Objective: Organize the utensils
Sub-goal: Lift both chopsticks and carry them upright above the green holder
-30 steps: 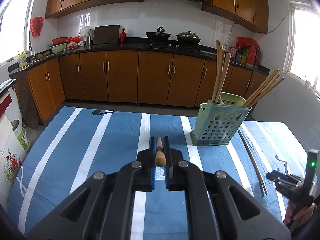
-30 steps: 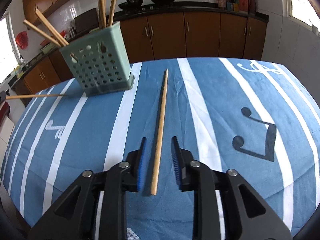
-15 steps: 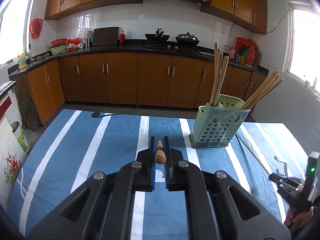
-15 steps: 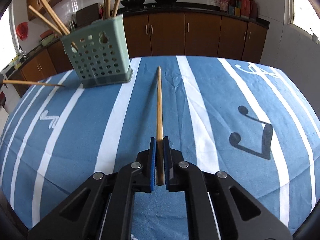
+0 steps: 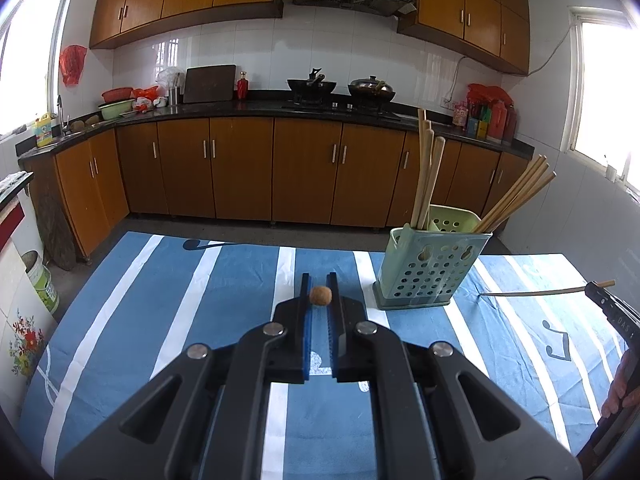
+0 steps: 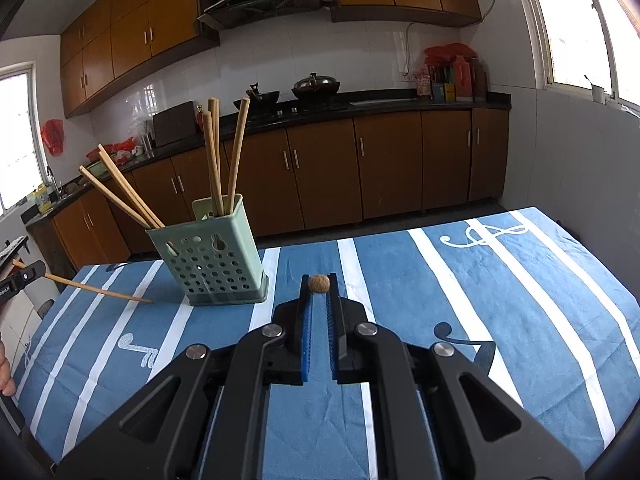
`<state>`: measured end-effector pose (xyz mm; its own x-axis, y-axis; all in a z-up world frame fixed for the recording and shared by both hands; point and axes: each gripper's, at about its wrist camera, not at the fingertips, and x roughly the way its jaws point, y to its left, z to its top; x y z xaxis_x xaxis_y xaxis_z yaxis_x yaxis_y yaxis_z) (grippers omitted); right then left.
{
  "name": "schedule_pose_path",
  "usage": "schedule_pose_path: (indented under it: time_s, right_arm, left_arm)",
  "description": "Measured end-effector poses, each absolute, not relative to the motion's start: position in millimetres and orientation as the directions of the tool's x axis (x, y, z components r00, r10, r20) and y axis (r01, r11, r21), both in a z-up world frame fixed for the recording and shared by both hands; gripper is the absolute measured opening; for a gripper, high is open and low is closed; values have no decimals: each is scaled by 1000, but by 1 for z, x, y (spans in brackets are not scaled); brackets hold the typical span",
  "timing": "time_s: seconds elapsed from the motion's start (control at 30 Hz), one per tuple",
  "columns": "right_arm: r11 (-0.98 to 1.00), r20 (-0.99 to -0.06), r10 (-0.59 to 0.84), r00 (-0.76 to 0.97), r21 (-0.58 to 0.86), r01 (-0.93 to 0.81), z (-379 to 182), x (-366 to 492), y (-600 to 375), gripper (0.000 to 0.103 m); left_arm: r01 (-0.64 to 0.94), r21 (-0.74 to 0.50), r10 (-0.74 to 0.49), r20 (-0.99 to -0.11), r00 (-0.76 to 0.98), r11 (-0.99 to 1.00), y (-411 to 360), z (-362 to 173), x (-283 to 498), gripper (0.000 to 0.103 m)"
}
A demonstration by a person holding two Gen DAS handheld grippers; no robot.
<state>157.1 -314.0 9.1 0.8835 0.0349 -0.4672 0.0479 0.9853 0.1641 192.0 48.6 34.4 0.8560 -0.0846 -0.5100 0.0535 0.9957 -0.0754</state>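
left gripper clenched on chopstick | right gripper clenched on second chopstick | advice: tilt tips down over green holder, release one at a time

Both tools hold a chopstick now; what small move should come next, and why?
Probably carry the right tool toward the green holder and tip its chopstick upright: it is clamped, and chopsticks already stand in that holder.
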Motion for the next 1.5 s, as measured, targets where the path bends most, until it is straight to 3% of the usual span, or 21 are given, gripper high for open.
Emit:
schedule_pose_path:
  time_s: [0.5, 1.1, 1.5]
  right_arm:
    - [985, -437, 46, 898, 172, 33, 26, 164, -311, 8]
    - [978, -323, 150, 934, 186, -92, 83, 156, -290, 7]
    - [959, -122, 214, 969, 214, -185, 153, 166, -266, 7]
  left_arm:
    - [78, -61, -98, -485, 869, 995, 44, 51, 192, 8]
    - [202, -64, -210, -424, 881, 977, 11, 92, 185, 8]
    - [259, -116, -282, -283, 917, 959, -33, 168, 202, 8]
